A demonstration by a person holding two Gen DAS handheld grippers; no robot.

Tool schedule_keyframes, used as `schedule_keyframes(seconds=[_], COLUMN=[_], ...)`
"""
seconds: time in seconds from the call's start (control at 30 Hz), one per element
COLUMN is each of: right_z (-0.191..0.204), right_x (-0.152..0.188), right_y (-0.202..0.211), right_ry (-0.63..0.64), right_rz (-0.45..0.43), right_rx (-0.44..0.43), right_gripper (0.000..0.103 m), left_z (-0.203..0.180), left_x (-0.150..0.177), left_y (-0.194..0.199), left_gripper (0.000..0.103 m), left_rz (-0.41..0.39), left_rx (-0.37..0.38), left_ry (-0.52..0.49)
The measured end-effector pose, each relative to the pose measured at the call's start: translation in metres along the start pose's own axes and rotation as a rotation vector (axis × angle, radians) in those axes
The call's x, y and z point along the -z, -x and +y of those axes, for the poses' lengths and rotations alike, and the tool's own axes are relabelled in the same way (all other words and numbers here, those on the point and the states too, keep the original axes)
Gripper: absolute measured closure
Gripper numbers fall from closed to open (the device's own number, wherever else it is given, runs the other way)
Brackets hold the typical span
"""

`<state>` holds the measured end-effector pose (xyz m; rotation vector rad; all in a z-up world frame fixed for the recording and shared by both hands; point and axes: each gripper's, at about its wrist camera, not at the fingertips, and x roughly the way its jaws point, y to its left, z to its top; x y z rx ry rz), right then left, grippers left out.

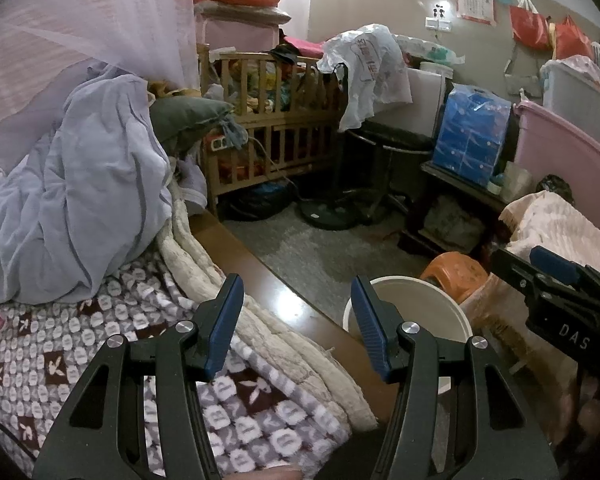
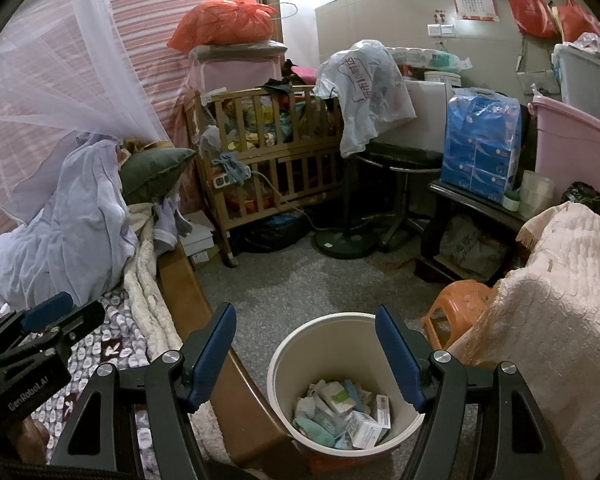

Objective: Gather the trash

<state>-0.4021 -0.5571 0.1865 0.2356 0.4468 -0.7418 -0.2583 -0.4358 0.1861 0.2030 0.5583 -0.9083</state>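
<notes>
1. White round bin (image 2: 346,380) stands on the grey floor in the lower centre of the right wrist view; inside lie crumpled cartons and wrappers (image 2: 342,410), white, teal and blue.
2. Left wrist view: bin (image 1: 416,308) partly hidden behind the gripper's finger; contents not visible.
3. Right gripper (image 2: 306,354) jaws apart, empty, framing the bin.
4. Left gripper (image 1: 298,322) jaws apart, empty, over the bed's wooden edge (image 1: 260,276); bin at its right.

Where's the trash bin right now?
In the right wrist view the white trash bin stands on the floor just below the open right gripper, between the wooden bed frame and the orange stool.
</notes>
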Motion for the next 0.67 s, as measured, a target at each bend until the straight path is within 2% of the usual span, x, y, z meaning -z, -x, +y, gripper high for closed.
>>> schedule_keyframes(seconds=[0.47,0.67], right_z=[-0.004,-0.001], right_x=[0.007,0.009], right_y=[-0.002,-0.003], right_ry=[-0.001,0.01], right_rz=[0.018,0.03], right_rx=[0.007,0.002], right_gripper=[0.033,0.033], left_z=[-0.002,0.013], left_x=[0.001,0.005], left_y=[-0.004,-0.007], left_gripper=[0.048,0.049], left_rz=[0.019,0.033], left_rx=[0.016,0.022], left_ry=[0.011,0.054])
